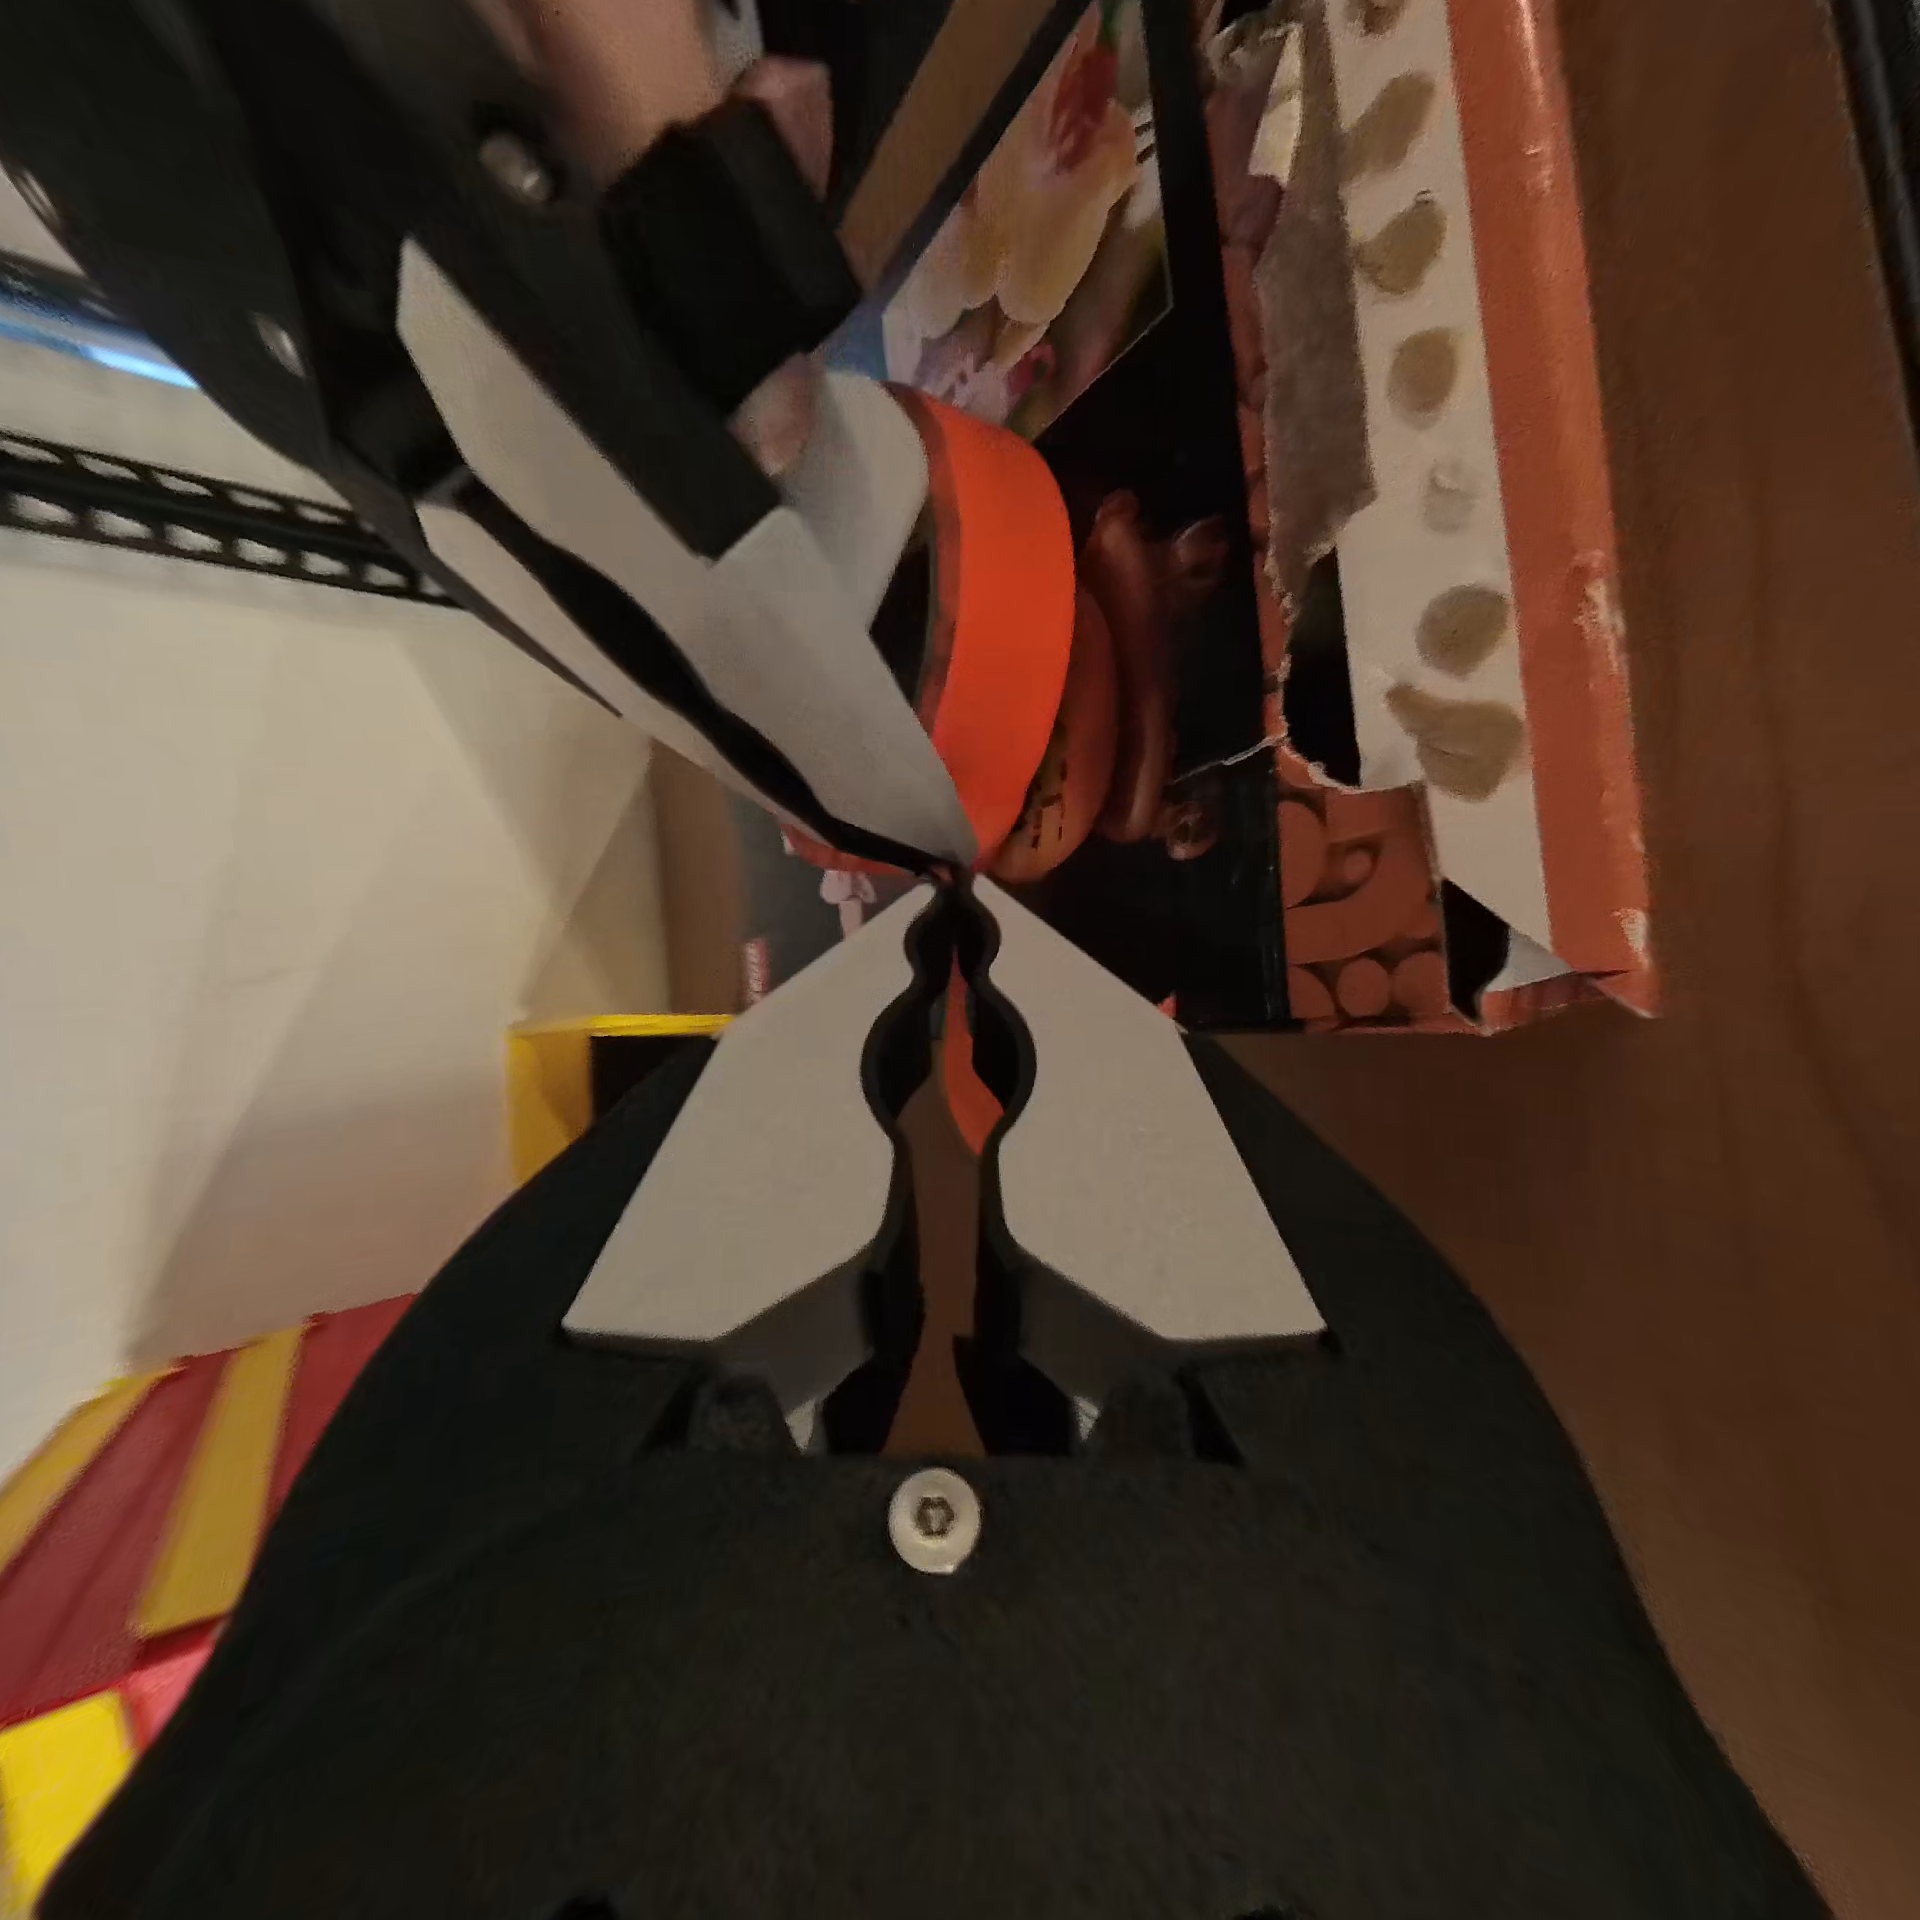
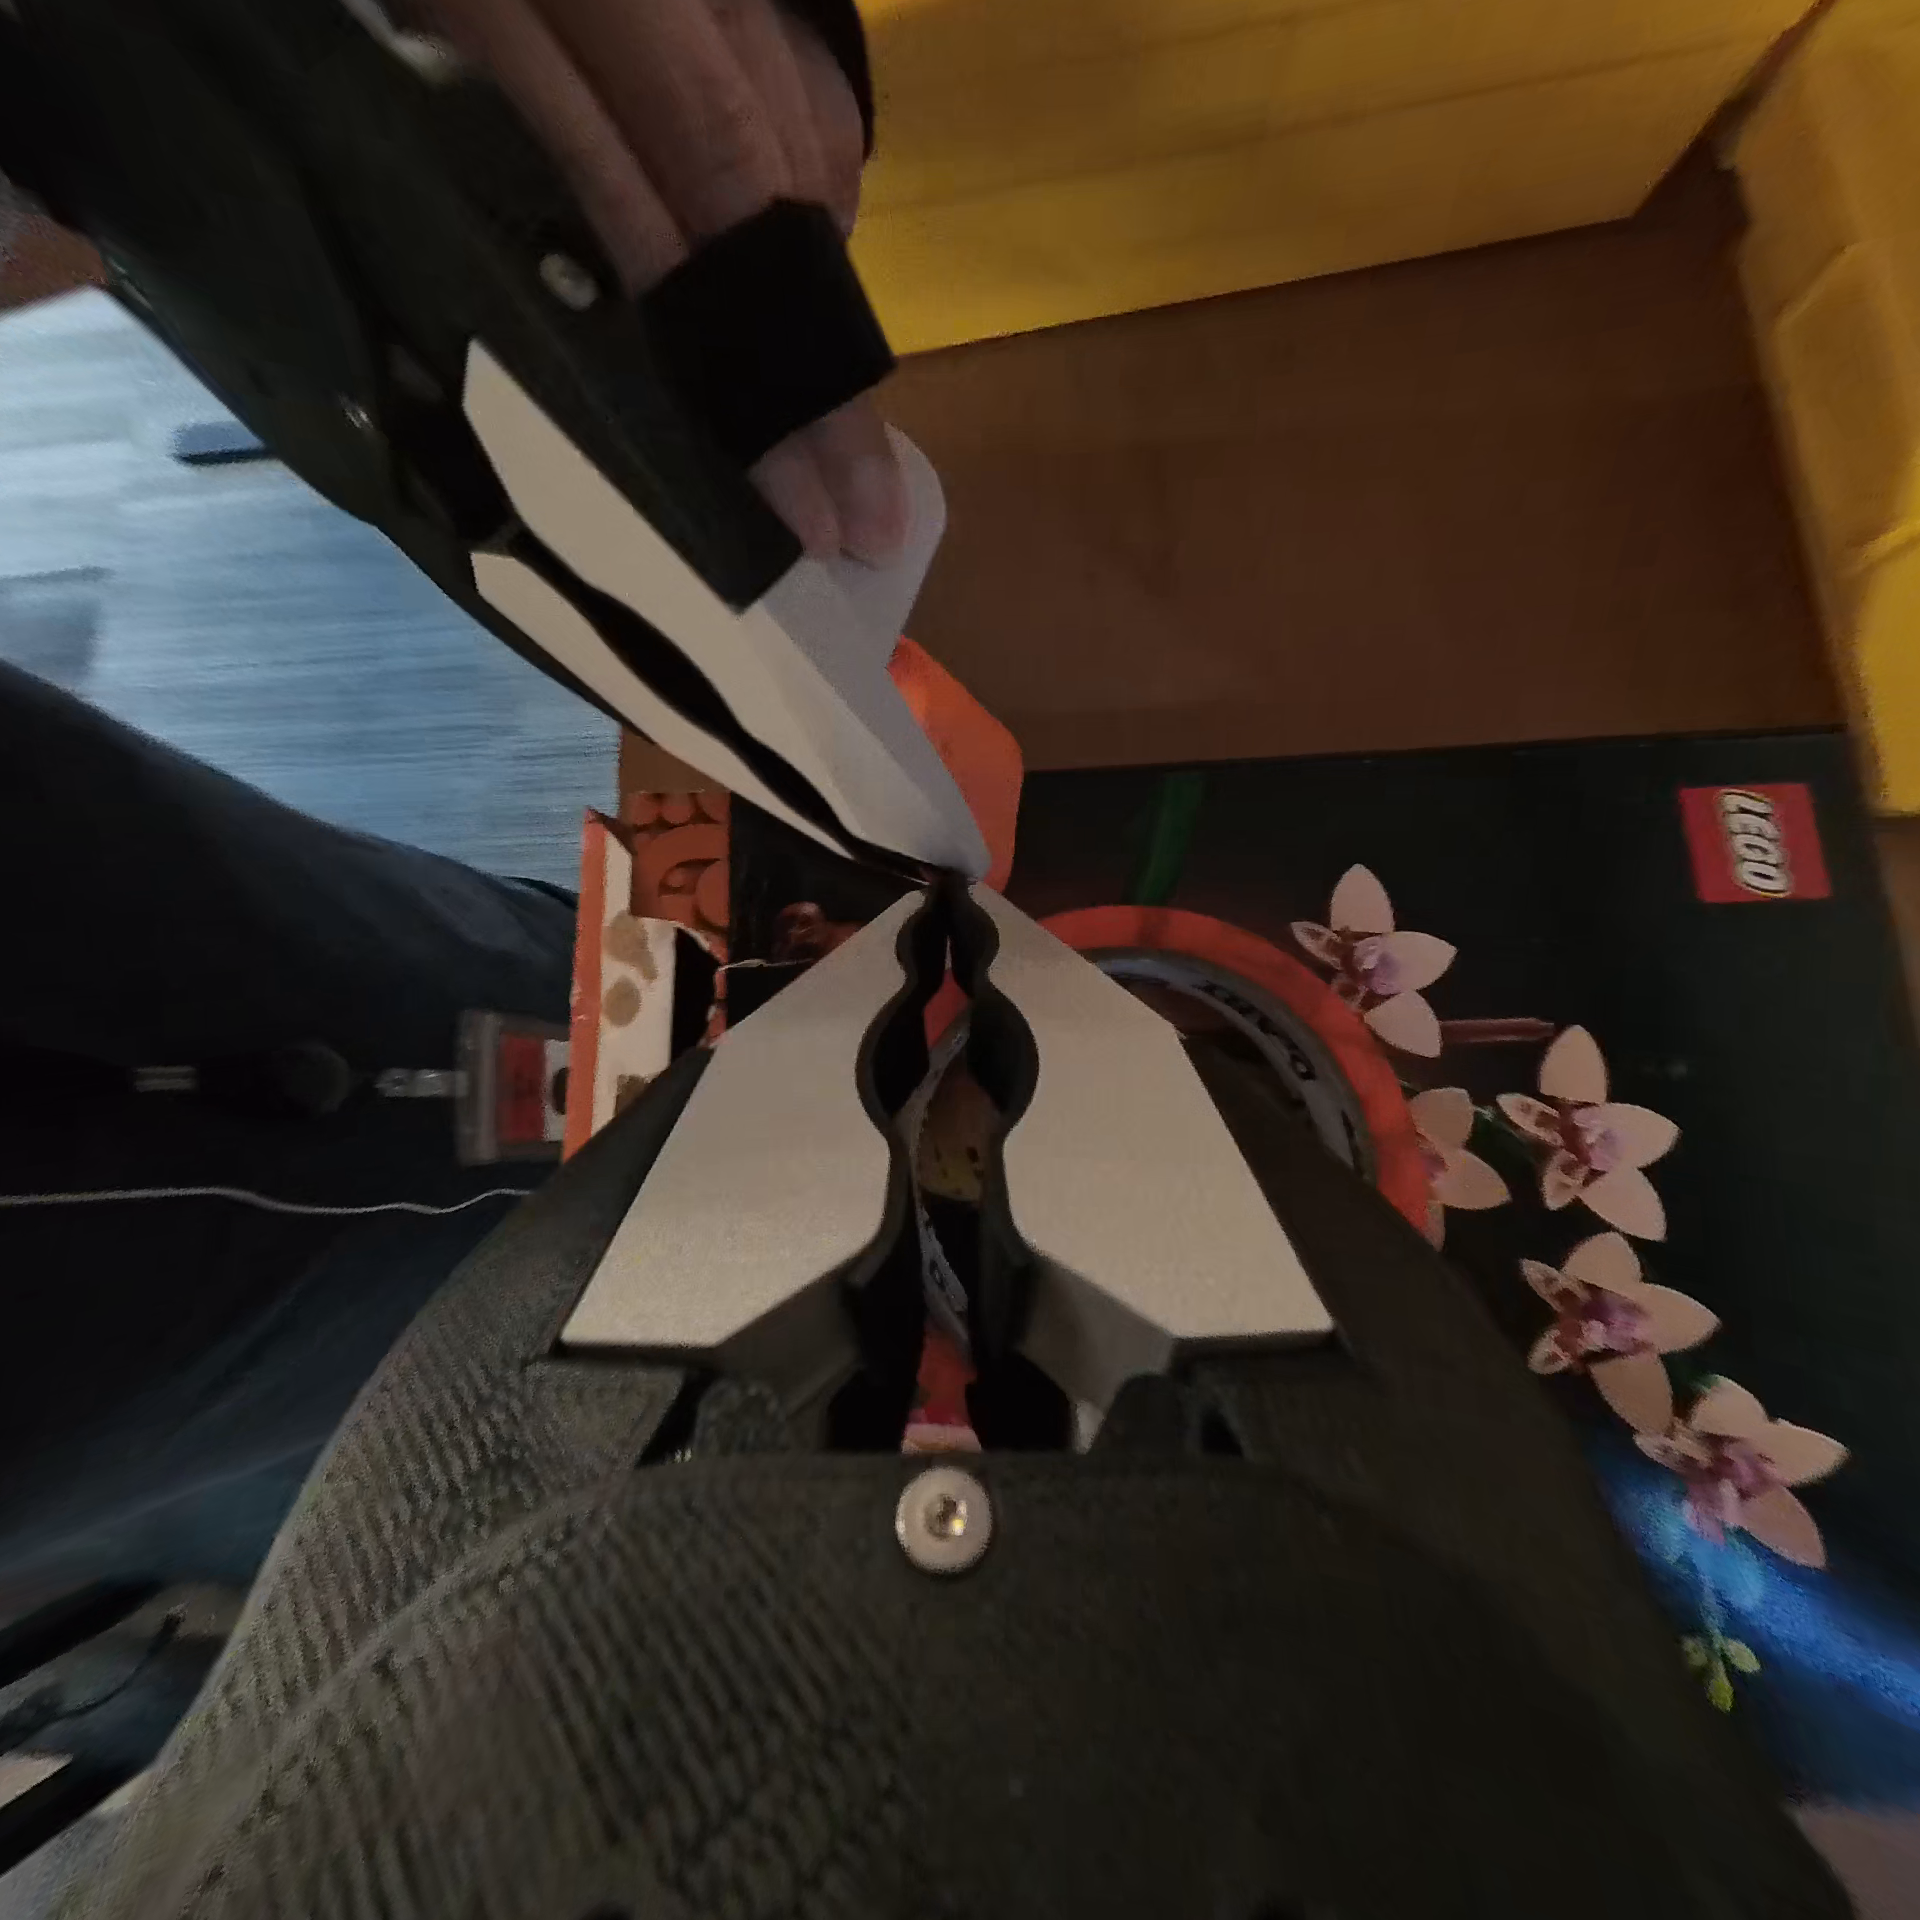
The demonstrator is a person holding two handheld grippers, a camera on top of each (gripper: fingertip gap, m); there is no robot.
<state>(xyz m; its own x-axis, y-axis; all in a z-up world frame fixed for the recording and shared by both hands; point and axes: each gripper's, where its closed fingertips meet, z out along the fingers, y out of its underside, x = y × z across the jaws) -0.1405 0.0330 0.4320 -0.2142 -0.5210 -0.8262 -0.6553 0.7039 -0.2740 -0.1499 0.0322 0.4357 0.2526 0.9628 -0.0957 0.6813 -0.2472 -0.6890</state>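
Both grippers meet tip to tip over an orange tape roll (image 2: 1340, 1029). The left gripper (image 1: 951, 894) is closed, pinching the tape's orange edge. The right gripper (image 2: 951, 894) is closed too, nipping the same strip. The roll lies on a dark flower box (image 2: 1558, 883), inside a cardboard box (image 2: 1351, 499).

Your left gripper (image 1: 951, 894) and right gripper (image 2: 951, 894) meet tip to tip, both closed on the orange roll of tape (image 1: 1003, 623). The roll sits above the dark flower-printed cardboard box (image 2: 1558, 883). Beside that box lies the torn orange cardboard box (image 1: 1538, 520). Both rest on the brown cardboard surface (image 2: 1351, 520), which lies beyond them.
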